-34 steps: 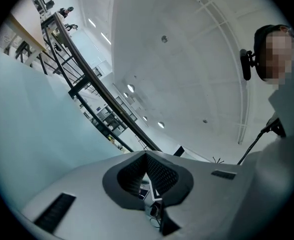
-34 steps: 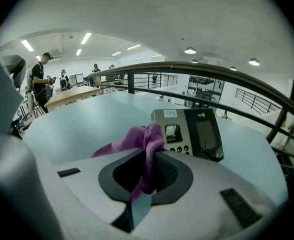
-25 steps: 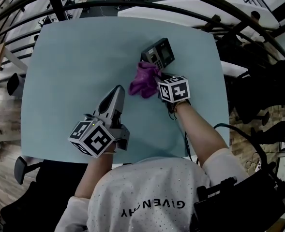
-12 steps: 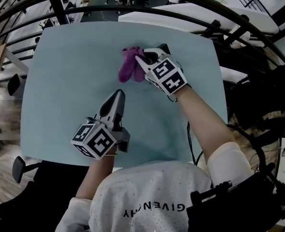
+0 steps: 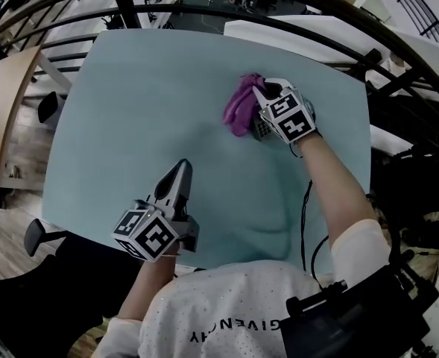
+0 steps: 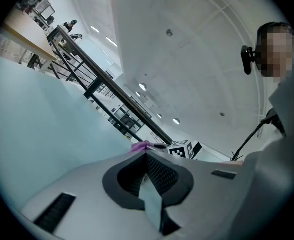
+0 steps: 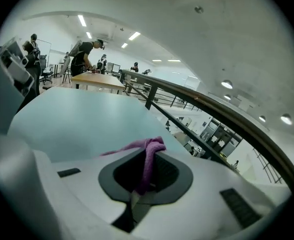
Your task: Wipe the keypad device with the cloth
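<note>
The purple cloth (image 5: 240, 109) hangs from my right gripper (image 5: 261, 89), which is shut on it at the far right of the pale blue table (image 5: 130, 95). The right gripper view shows the cloth (image 7: 149, 156) pinched between the jaws and draped over their front. The keypad device (image 5: 261, 130) lies almost wholly hidden under that gripper and its marker cube; only a dark grey edge shows. My left gripper (image 5: 182, 168) rests shut and empty near the table's front edge, well apart from the device. From the left gripper view, the cloth (image 6: 140, 145) peeks over the shut jaws.
A black cable (image 5: 305, 207) runs along the table's right side beside my right forearm. Dark railings (image 5: 204, 10) curve behind the far edge. A wooden desk (image 5: 3, 110) stands at the left, and people work at a far table (image 7: 94, 76).
My right gripper carried the cloth from the device's near side up and over it, covering the device. The head view shifted. My left gripper stayed put.
</note>
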Available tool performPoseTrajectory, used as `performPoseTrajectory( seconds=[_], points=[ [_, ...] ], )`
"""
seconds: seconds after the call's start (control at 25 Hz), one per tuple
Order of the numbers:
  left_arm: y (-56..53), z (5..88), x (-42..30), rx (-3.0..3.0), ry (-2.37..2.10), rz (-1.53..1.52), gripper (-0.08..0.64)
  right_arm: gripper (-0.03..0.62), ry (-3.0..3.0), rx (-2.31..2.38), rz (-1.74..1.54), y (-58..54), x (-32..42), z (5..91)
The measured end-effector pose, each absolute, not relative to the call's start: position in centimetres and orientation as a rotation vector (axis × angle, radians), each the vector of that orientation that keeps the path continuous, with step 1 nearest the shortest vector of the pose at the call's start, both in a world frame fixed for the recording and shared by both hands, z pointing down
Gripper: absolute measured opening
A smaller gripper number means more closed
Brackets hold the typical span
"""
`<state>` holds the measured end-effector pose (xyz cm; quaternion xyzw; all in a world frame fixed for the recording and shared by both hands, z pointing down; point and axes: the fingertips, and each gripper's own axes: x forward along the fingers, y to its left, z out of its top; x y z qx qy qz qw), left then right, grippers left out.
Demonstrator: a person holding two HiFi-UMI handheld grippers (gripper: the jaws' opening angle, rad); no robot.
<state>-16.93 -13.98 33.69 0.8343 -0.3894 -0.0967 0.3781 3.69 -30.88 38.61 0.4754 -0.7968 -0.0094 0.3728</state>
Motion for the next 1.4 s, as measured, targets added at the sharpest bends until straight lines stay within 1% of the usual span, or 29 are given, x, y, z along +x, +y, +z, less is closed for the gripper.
performPoseTrajectory(
  seconds=[0.4,0.72,0.84,1.0,1.16,1.4],
  points=[
    [-14.0,35.9,-11.8,2.123,-0.945,-0.156,0.005,0.028,-2.007,1.418,0.076,-33.1,13.0,39.4],
    [-14.2,36.4,-9.6,2.112,-0.933,-0.105,0.005,0.028,-1.935,1.782,0.331,-33.1,21.6,39.6],
    [-14.2,36.7,-9.2,2.122,-0.935,-0.097,0.005,0.028,-1.857,1.947,0.268,-32.9,24.7,37.9],
    [-14.0,36.9,-8.5,2.125,-0.93,-0.087,0.005,0.028,-1.997,1.821,0.235,-33.2,21.6,38.1],
    [-13.7,36.6,-8.0,2.124,-0.928,-0.082,0.005,0.028,-2.161,1.653,0.366,-32.7,17.4,40.2],
    [-13.3,35.9,-8.6,2.131,-0.943,-0.076,0.005,0.028,-2.166,1.659,0.484,-30.7,17.5,42.1]
  ],
)
